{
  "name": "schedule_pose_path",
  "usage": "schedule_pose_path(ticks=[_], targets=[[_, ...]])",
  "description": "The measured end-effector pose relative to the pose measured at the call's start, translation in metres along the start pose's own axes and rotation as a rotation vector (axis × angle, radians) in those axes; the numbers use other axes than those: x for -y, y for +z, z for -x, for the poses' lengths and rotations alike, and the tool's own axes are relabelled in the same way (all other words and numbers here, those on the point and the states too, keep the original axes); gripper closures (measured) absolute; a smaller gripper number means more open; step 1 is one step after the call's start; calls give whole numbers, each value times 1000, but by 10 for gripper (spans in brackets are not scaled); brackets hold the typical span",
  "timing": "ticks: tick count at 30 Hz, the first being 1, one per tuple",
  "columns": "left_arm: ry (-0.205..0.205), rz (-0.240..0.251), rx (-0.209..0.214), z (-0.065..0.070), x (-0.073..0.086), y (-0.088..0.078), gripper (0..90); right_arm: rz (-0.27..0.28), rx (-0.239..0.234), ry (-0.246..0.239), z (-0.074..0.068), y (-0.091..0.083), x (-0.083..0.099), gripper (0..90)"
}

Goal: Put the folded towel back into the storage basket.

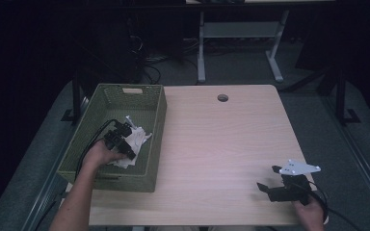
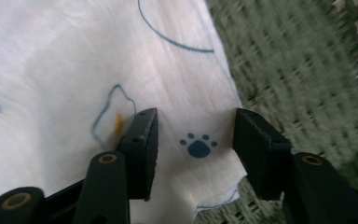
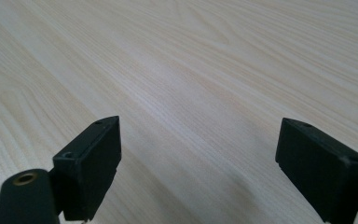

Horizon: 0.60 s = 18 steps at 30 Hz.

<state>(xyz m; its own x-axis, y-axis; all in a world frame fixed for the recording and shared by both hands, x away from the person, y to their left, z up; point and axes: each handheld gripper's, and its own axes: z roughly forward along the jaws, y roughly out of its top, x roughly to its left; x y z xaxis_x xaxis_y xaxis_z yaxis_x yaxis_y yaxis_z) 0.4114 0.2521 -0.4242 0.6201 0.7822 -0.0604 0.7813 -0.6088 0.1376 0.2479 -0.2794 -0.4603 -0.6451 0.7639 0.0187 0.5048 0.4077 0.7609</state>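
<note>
A white cloth [image 1: 136, 140] with blue outlines and a blue paw print [image 2: 198, 145] lies crumpled inside the green woven basket [image 1: 156, 115] at the table's left. My left gripper [image 1: 123, 139] reaches into the basket over the cloth; in the left gripper view its jaws stand apart with the cloth's edge between them [image 2: 195, 149], open. My right gripper [image 1: 268, 179] hovers low over the table's near right corner, jaws wide apart with bare wood between them [image 3: 198, 158].
The light wooden table [image 1: 221, 144] has a round cable hole [image 1: 222, 98] near its far edge. Beyond it stand white desk legs [image 1: 201, 53] and cables on a dark floor. The basket overhangs the table's left side.
</note>
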Motion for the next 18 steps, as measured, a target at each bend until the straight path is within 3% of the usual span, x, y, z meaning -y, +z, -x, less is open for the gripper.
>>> schedule_pose_path(ticks=[3, 7, 9, 12, 14, 18], targets=[[8, -5, -16, 1, -1, 0, 554, -4, 3, -1, 0, 0, 0, 137], [19, 9, -11, 5, -4, 0, 779, -4, 7, 5, 0, 0, 0, 137], [2, 10, -11, 5, -6, 0, 855, -5, 6, 2, 0, 0, 0, 137], [-37, 23, 11, 2, -4, -4, 880, -2, 7, -1, 0, 0, 0, 137], [-71, 76, 59, 0, -1, -12, 881, 1, 7, 0, 0, 0, 0, 137], [-89, 106, 100, 1, 0, -20, 882, 2, 7, -5, 0, 0, 0, 137]])
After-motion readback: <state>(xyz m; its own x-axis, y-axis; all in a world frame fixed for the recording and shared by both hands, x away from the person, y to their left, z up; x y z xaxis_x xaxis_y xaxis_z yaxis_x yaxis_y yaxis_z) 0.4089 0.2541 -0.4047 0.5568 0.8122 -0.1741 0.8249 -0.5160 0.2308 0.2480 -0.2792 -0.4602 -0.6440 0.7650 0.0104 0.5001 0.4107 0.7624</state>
